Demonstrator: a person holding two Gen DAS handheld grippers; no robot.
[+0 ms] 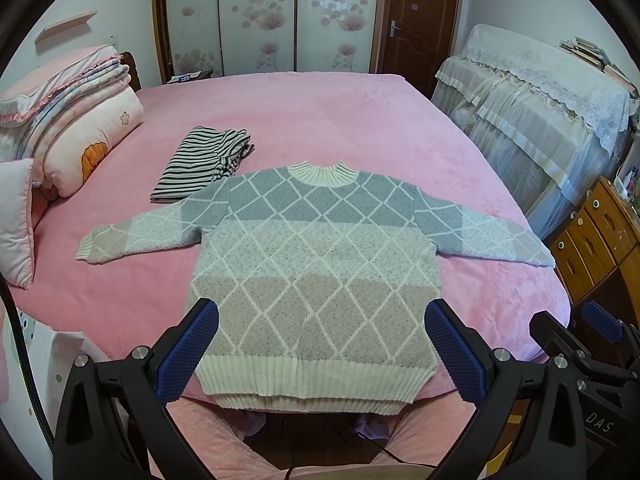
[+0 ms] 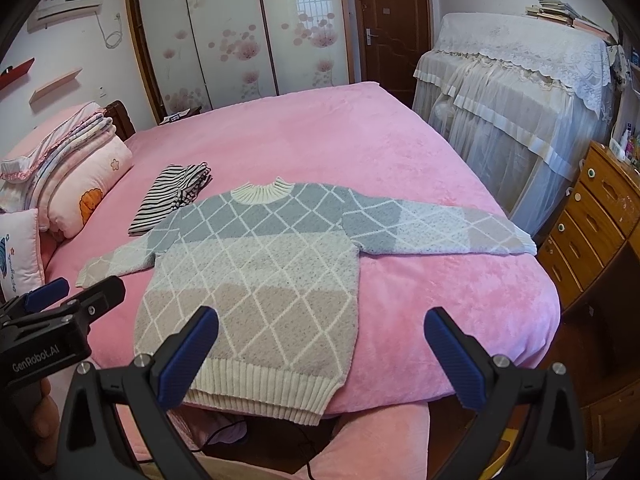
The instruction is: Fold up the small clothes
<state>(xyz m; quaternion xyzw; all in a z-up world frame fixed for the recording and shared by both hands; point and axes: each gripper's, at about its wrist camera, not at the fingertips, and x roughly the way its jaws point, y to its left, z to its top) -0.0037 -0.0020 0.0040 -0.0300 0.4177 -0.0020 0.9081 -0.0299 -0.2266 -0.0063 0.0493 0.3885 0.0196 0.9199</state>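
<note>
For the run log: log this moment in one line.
sweater flat, unfolded | left tool open, empty | right tool open, empty | striped top folded aside

A pink-covered bed [image 1: 320, 120] fronts floral wardrobe doors [image 1: 260, 16], a brown door [image 1: 416, 20] and wooden drawers [image 2: 592, 216].

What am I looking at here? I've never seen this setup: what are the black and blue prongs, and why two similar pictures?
They are two hand-held grippers, each carrying a fisheye camera looking along its fingers. One picture is from the left gripper, the other from the right gripper. Both stand open, holding nothing. On the pink bed a diamond-patterned sweater lies flat, sleeves spread, hem nearest the cameras. Beyond its left shoulder sits a folded striped garment.
</note>
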